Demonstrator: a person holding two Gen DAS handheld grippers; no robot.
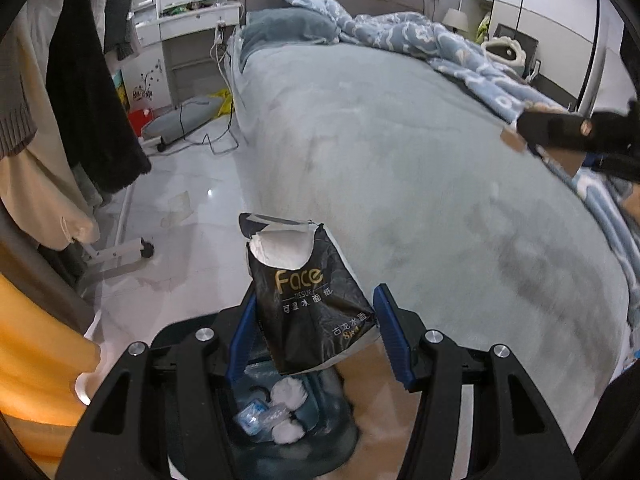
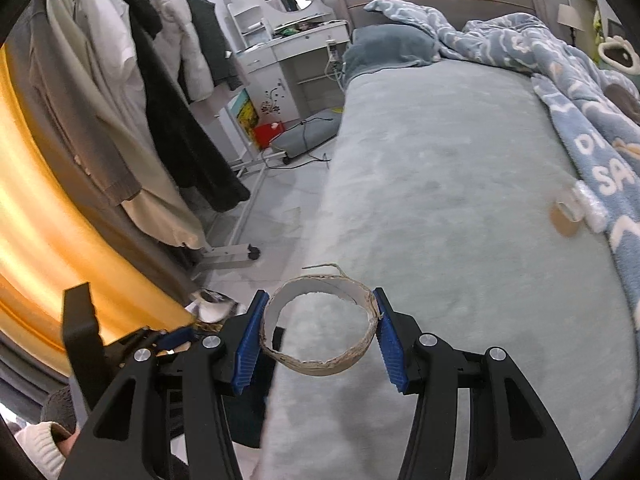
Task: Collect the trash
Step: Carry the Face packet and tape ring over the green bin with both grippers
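Two claws each carry trash beside the bed (image 1: 400, 140). The left claw (image 1: 316, 320) is partly closed on a black tissue packet (image 1: 308, 300), held above a bin (image 1: 280, 420) with white wads inside. The right claw (image 2: 318, 322) pinches a cardboard ring (image 2: 320, 364) over the bed's near edge.

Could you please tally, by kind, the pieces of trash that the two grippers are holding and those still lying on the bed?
Tissue packs: 1, black tissue pack in the left gripper
Cardboard rings: 1, cardboard ring in the right gripper
Tape rolls: 1, tape roll on the bed by the blue blanket
Total: 3
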